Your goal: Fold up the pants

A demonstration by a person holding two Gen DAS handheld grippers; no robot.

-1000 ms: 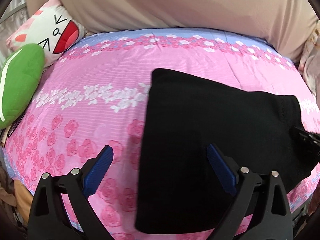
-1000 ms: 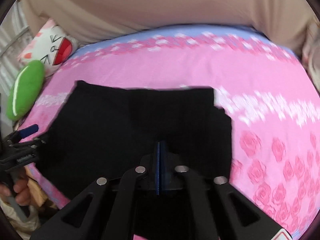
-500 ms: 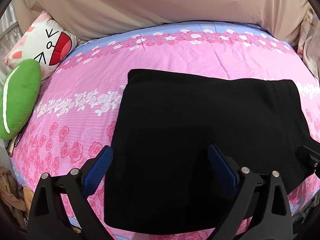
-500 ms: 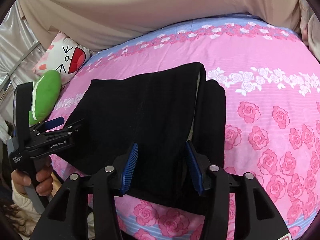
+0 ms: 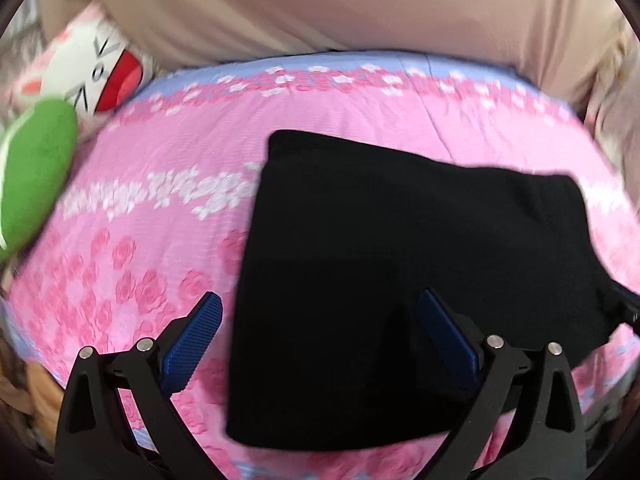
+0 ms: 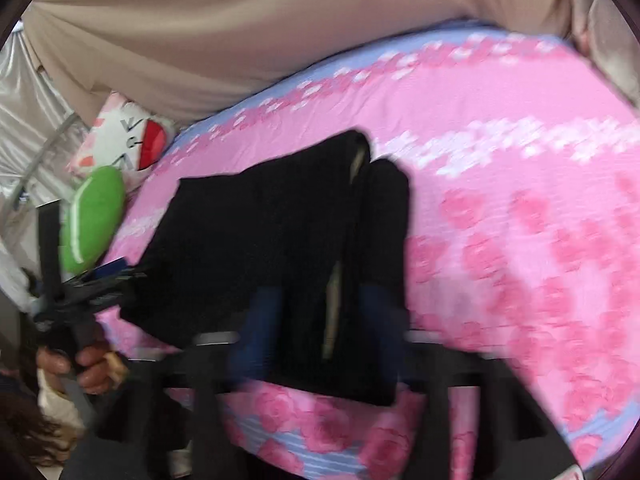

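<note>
Black pants lie folded into a compact rectangle on the pink rose bedsheet, toward its near edge and well apart from the cartoon pillow and green cushion at the sheet's far left corner. Change noted: a second ago the right gripper was clamped shut on the cloth; its jaws are now opening, standing wide on either side of the folded right-hand edge of the pants, with the pads off the fabric. The layered edge sits stacked there, a pale lining strip showing between layers. Left gripper is released, jaws spread wide, hovering over the near left corner of the pants with nothing held; the cloth's left edge passes between its fingers. In the right wrist view, a hand carries it just beside that edge. Reading: this fold looks laid down and let go. Judged late in the task; a final smoothing or further halving may remain.
</note>
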